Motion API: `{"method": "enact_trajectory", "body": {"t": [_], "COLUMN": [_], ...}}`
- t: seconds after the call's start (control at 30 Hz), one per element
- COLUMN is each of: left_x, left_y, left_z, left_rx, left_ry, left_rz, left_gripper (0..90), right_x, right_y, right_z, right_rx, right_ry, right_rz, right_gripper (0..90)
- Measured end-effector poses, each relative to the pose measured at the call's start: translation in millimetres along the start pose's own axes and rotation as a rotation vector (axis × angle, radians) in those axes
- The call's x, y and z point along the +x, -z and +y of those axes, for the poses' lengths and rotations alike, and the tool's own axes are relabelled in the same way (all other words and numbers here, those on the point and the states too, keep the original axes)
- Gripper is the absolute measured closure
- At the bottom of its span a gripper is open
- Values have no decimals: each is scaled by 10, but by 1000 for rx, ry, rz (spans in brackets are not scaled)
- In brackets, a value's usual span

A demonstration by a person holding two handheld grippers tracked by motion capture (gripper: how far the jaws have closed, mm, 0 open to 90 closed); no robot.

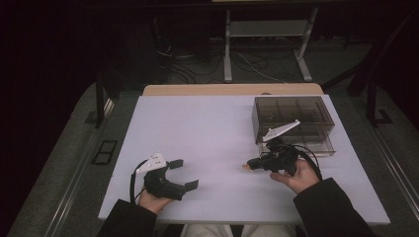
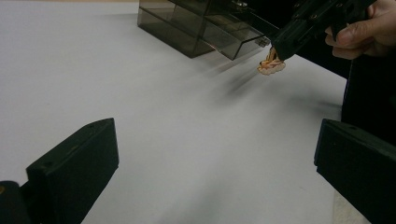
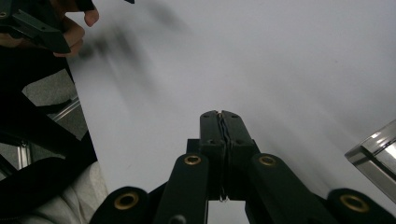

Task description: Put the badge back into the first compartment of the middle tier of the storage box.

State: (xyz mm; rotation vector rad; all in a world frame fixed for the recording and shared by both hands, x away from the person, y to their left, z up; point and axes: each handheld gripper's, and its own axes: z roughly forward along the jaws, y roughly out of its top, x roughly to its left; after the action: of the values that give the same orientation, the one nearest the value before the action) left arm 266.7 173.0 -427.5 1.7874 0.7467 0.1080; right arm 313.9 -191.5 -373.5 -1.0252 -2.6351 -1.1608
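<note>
Holding a small flat orange-and-cream trinket (image 2: pixel 271 65) pinched at its tip, the right tool (image 1: pixel 253 165) sits at lower right of centre in the high view, off the white tabletop (image 1: pixel 207 133). Jaws clenched tight on the piece; in the right gripper view they meet flush with a thin sliver between them. The left gripper view shows the trinket hanging from the jaw tips, clear of the surface, its shadow on the tabletop beneath it.

Smoked transparent plastic organiser box with compartments (image 1: pixel 296 111) stands at upper right of the tabletop, just behind the right hand (image 1: pixel 296 177). One drawer-like section (image 2: pixel 233 39) juts out toward the trinket, near it but apart.

Left tool (image 1: pixel 183 174) at lower left of the high view, jaws spread wide, nothing between them, resting idle well apart from the box.

Step in hand, by my reading: carrying the picked-up trinket, likely bound for the box.

Next move calls for swinging the right tool up and back toward the open section, keeping the pinch firm since the piece is thin and gripped at its edge, then lining it over a compartment before letting go.
</note>
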Motion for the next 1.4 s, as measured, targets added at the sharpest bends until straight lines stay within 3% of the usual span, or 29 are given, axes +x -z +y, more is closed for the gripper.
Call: {"method": "enact_trajectory", "body": {"t": [0.77,1.4], "left_x": [0,5], "left_y": [-1,-5], "left_z": [-1,-1], "left_rx": [0,3], "left_ry": [1,0], "left_rz": [-1,-2], "left_gripper": [0,0], "right_x": [-86,-248], "right_y": [208,430], "right_z": [112,149], "right_rx": [-4,-44], "right_ry": [8,-24], "right_rz": [-29,-65], "right_gripper": [876,876]}}
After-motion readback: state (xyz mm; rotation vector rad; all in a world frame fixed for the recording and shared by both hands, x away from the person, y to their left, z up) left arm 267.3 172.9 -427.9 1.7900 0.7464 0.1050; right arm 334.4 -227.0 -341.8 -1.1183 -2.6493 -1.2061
